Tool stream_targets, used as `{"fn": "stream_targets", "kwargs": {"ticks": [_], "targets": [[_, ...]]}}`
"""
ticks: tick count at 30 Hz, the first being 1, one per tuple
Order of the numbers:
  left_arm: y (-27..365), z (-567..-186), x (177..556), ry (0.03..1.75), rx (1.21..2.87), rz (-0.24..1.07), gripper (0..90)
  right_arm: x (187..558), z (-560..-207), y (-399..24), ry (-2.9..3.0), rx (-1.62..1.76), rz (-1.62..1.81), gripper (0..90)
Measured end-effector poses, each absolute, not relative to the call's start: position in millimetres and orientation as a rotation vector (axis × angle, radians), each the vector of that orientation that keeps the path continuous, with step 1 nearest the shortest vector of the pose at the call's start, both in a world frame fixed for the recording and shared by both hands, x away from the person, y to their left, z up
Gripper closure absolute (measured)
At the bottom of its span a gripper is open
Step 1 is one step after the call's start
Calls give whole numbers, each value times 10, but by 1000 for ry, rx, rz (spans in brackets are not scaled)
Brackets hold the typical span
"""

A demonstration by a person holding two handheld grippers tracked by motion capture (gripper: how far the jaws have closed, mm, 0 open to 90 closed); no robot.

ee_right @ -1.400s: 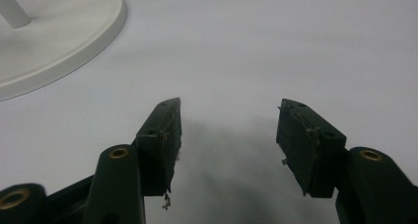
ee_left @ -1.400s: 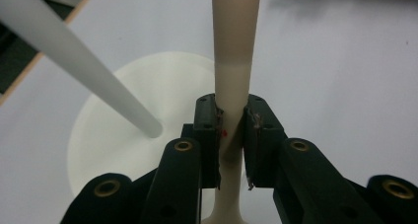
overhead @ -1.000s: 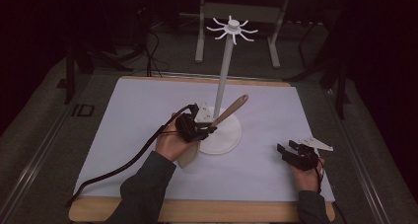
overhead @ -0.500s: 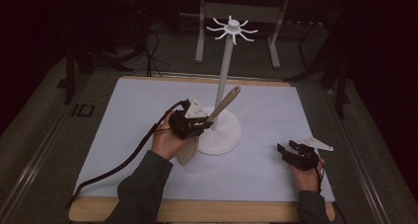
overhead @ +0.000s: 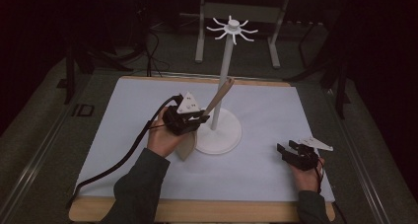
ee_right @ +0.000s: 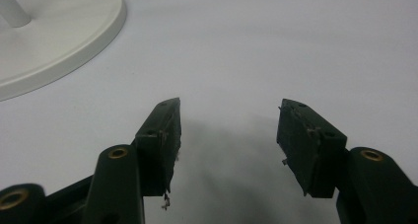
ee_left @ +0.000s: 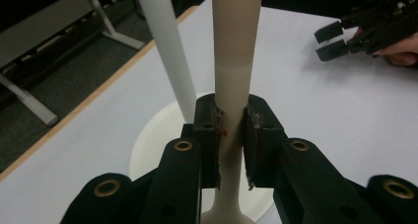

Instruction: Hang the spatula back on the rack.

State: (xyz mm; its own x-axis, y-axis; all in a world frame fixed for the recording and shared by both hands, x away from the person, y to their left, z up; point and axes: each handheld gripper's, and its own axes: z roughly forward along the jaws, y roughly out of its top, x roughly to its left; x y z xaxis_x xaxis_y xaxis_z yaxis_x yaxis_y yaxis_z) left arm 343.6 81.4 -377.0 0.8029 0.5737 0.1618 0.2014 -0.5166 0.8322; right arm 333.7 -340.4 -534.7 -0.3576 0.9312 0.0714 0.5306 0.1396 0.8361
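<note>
Gripping smooth, round, seemingly wooden handle — left gripper.

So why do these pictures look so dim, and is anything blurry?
High view: dark surroundings, only the white tabletop sheet lit. Left gripper view: the black fingers and beige wooden utensil handle look soft up close. Right gripper view: a faint shadow lies between the open fingers.

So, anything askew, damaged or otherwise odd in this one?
Nothing serious. The left gripper holds the wooden spatula tilted against the white rack pole, and the pads look frayed. The right gripper rests open.
</note>
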Motion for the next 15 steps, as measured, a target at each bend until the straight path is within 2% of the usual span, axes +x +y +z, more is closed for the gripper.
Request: {"fn": "stream_targets", "kwargs": {"ticks": [15], "targets": [[938,-3632,3429,602,2047,569,782,3338,-5348,-3405,1950,1397,1121,419]]}}
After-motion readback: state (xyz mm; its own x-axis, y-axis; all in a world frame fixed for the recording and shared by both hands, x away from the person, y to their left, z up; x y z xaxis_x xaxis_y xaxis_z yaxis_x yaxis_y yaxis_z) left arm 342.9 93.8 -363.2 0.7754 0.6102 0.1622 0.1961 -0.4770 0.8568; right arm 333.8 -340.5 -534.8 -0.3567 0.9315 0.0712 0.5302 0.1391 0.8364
